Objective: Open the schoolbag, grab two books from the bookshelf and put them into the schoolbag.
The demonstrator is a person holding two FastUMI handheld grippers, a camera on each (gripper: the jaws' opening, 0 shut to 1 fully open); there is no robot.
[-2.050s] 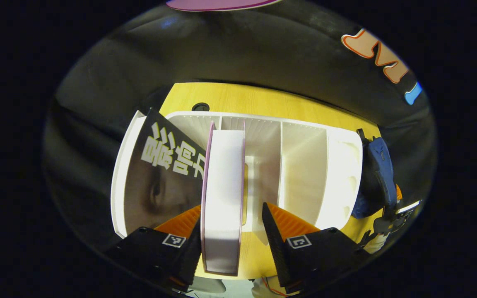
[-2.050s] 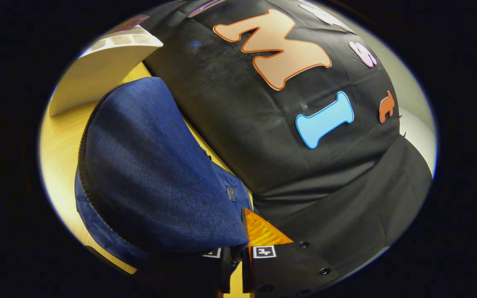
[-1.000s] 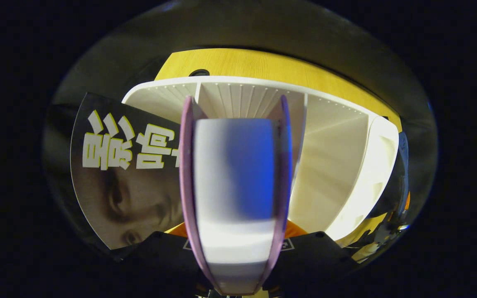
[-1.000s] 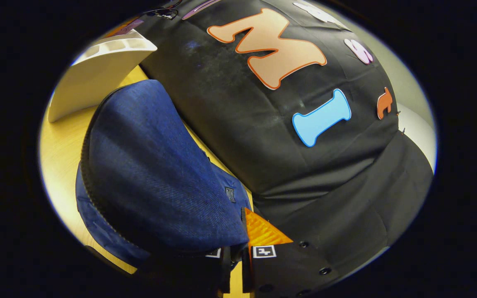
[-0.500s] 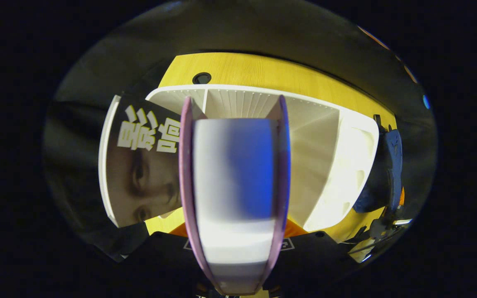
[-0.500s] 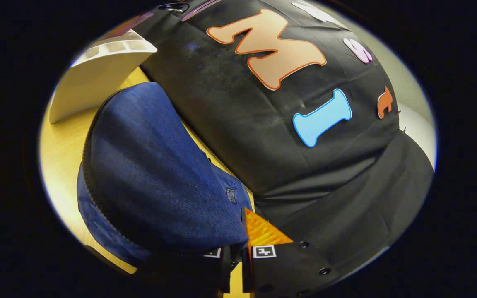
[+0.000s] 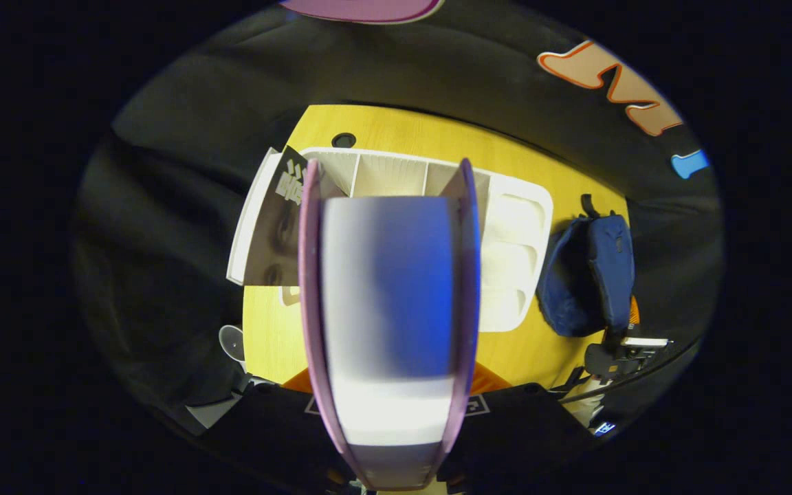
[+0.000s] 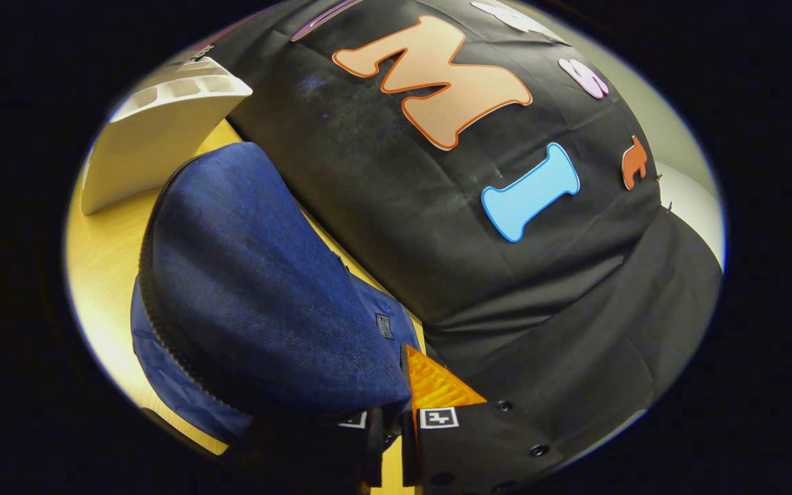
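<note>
Above the bookshelf (image 7: pixel 516 227), left tool (image 7: pixel 390 405) grasps a book (image 7: pixel 389 309); right tool (image 8: pixel 390 419) pinches schoolbag (image 8: pixel 258 302).

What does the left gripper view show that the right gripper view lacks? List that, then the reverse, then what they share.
Left gripper view: the left tool clamped on a purple-covered book, and a dark-covered book leaning in an end compartment of the bookshelf.
Right gripper view: the right tool pinching the edge of the schoolbag, close up.
Both: the white bookshelf, the blue schoolbag beside it, and the yellow table.
</note>
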